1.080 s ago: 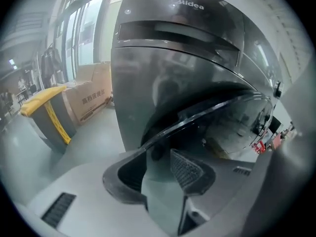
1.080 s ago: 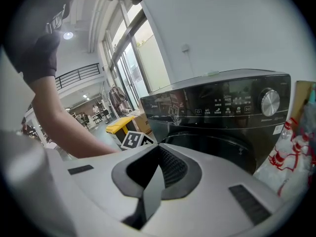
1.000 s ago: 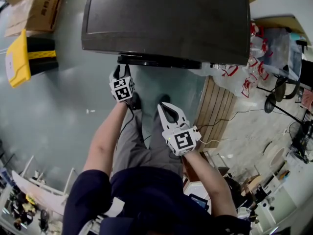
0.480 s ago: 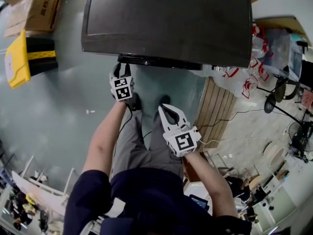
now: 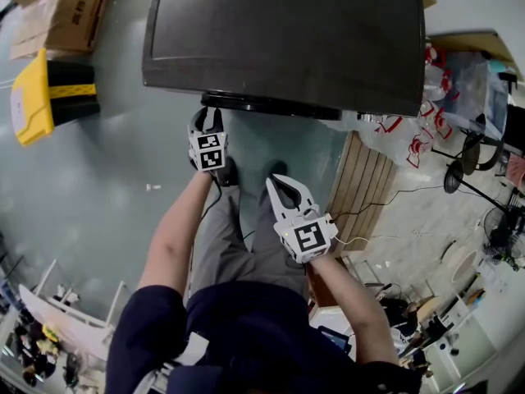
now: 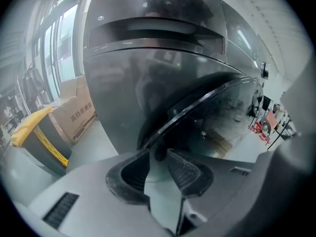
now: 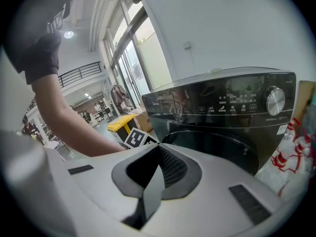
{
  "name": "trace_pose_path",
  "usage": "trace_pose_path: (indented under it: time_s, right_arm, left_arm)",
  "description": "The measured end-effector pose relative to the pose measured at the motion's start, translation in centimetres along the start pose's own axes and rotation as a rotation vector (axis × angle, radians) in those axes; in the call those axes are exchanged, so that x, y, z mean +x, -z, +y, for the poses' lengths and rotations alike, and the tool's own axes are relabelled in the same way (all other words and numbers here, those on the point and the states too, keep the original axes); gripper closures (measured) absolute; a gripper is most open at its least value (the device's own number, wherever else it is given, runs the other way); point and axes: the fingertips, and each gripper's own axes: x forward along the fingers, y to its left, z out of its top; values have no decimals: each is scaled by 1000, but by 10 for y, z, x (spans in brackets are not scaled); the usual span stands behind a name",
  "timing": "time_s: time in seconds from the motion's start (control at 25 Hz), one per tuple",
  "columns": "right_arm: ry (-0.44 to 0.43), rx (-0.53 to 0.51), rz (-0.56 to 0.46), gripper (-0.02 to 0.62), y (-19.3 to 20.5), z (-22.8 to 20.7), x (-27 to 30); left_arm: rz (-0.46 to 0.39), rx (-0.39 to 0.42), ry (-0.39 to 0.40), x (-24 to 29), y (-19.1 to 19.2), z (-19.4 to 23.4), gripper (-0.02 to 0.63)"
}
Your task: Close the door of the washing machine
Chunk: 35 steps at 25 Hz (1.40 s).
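The left gripper jaws have just been closing, not yet tight, on the open door edge at 12 o'clock, so pinch snug, then swing it slowly closed; the right gripper, at 4 o'clock, is pressed together and empty

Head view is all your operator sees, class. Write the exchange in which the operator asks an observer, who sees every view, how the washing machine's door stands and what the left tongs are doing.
Operator: From above I only see a dark edge sticking out. Is the door really open?
Observer: Yes. The right gripper view shows the washing machine from the front, with its drum opening uncovered.
Operator: And the left tongs?
Observer: In the left gripper view the left tongs stand apart, having just been closing. The rim of the door is right at their tips, but no pad visibly presses on it.
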Motion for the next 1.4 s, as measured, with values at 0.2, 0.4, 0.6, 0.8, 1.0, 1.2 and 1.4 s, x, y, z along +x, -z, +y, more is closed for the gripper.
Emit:
trace_pose_path:
  time_s: [0.2,0.4,0.6,0.8,1.0,1.2,1.4]
  right_arm:
    - [16,-18,-16,575,-6,-4,-2]
    - [60,-18,-55,575,-19,-16,-8]
    - [91,-23,-100,575,-37,-20,-20]
    - [116,-30,-153,575,-60,-23,-35]
    - [155,-42,-214,575,-90,-31,-56]
    - [201,-73,-277,575,-116,-39,-78]
    - [236,-93,-320,575,-135,-42,-99]
  left_arm:
    - [-24,98,19,-11,-8,-6,479]
    - [-113,210,48,-38,-33,-18,479]
    - [-204,269,82,-74,-60,-33,483]
    - [-302,265,91,-116,-93,-39,506]
    - [-397,247,112,-161,-130,-44,532]
    - [-480,251,136,-198,-158,-49,557]
    - [-557,234,149,-234,-182,-47,568]
